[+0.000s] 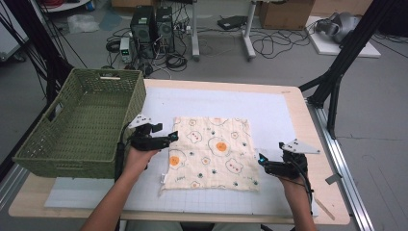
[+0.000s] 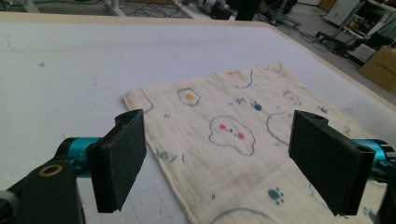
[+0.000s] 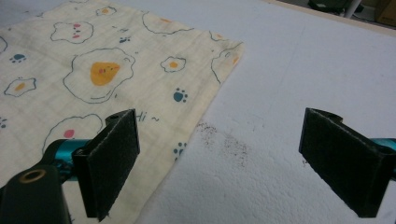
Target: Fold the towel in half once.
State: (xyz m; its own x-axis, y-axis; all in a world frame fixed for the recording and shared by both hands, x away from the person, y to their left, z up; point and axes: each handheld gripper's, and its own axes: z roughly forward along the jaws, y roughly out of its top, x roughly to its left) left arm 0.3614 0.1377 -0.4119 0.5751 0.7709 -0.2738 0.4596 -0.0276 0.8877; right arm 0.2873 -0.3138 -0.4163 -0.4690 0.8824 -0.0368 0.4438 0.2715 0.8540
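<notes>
A cream cloth (image 1: 211,151) printed with fried eggs and paw marks lies flat on the white mat (image 1: 269,110). My left gripper (image 1: 172,138) is open at the cloth's left edge, jaws wide apart over the cloth (image 2: 224,135) near one corner. My right gripper (image 1: 261,161) is open at the cloth's right edge. In the right gripper view one jaw hangs over the cloth (image 3: 93,70) and the other over bare mat (image 3: 299,70). Neither gripper holds anything.
A green woven basket (image 1: 79,161) stands at the table's left, close beside my left hand. Dark specks mark the mat (image 3: 224,142) near the cloth's edge. A black frame leg (image 1: 337,72) stands off the table's right. Cables and boxes lie on the floor beyond.
</notes>
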